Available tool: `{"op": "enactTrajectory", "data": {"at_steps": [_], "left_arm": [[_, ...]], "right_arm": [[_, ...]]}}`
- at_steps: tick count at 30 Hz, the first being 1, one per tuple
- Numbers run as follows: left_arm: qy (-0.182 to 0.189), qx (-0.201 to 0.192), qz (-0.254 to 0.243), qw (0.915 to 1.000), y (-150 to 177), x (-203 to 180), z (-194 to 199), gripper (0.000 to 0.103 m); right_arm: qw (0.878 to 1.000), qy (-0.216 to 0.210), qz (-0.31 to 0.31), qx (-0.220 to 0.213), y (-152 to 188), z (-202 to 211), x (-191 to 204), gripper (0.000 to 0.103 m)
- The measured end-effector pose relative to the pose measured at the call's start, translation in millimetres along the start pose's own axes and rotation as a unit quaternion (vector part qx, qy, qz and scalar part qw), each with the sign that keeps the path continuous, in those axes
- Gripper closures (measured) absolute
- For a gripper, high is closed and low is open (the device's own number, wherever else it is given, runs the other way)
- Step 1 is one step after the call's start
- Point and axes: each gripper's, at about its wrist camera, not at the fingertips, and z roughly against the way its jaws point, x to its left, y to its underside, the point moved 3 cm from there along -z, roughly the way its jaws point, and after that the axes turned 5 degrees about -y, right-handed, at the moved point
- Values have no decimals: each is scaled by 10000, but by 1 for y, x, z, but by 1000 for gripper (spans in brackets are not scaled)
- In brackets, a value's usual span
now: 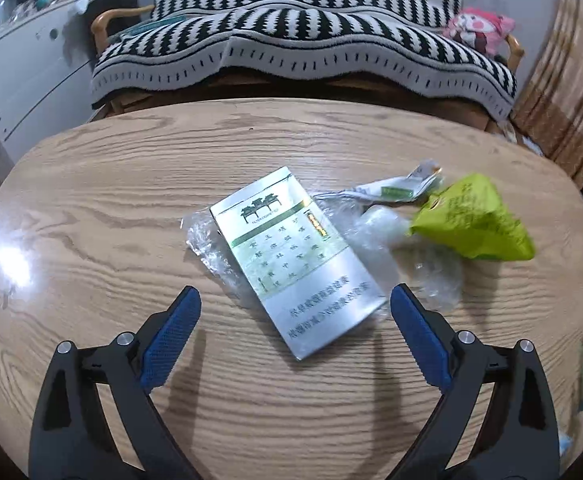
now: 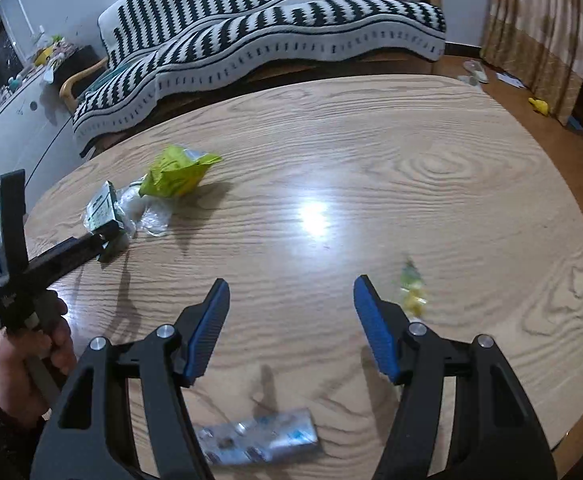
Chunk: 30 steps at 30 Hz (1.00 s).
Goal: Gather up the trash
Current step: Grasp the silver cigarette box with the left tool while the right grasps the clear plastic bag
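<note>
A silver and green cigarette box [image 1: 291,256] lies on clear cellophane on the wooden table [image 1: 111,200]. My left gripper [image 1: 295,304] is open, its fingers either side of the box's near end. A lime green wrapper [image 1: 475,220], clear plastic [image 1: 435,276] and a torn paper scrap [image 1: 395,188] lie to its right. In the right wrist view the box [image 2: 101,204] and green wrapper [image 2: 175,172] sit at the left. My right gripper [image 2: 291,300] is open and empty above the table, a small yellow-green wrapper [image 2: 411,292] just right of it and a blue-white packet [image 2: 255,436] below it.
A sofa with a black and white striped throw [image 1: 303,40] stands behind the table, a pink plush toy [image 1: 479,30] on it. A white cabinet [image 1: 23,76] stands at the left. A curtain [image 2: 539,28] hangs at the right, with small litter on the floor [image 2: 539,106].
</note>
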Motion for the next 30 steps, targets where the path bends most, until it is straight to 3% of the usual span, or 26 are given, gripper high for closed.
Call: {"op": "enactTrajectory", "data": {"at_steps": [1, 2, 6, 13, 19, 21, 24, 28, 29, 30], "left_arm": [[100, 5, -27, 9999, -2, 3, -2, 26], [241, 26, -27, 9997, -2, 5, -1, 42], [559, 48, -84, 9984, 5, 13, 8, 43], [766, -46, -399, 9963, 30, 35, 54, 44], [913, -165, -421, 9948, 42, 55, 82, 45], [817, -208, -461, 9954, 44, 60, 86, 76], [747, -209, -436, 9960, 46, 72, 86, 76], [675, -35, -324, 9972, 52, 87, 75, 76], [634, -3, -242, 9977, 54, 91, 72, 71], [589, 54, -153, 9981, 56, 95, 67, 50]], "right_arm": [[10000, -22, 29, 23, -2, -5, 5, 40], [10000, -39, 50, 34, -3, -8, 8, 40], [9997, -143, 184, 89, -9, -22, 23, 40], [9987, -381, 320, 133, -15, -36, 51, 40], [9947, -819, 368, 503, -14, -66, 90, 36], [9930, -928, 444, 579, -15, -75, 108, 35], [9922, -937, 577, 580, -22, -87, 135, 28], [9921, -867, 681, 605, -28, -104, 162, 27], [9920, -880, 682, 590, -30, -107, 169, 26], [9921, -890, 690, 551, -33, -109, 175, 24]]}}
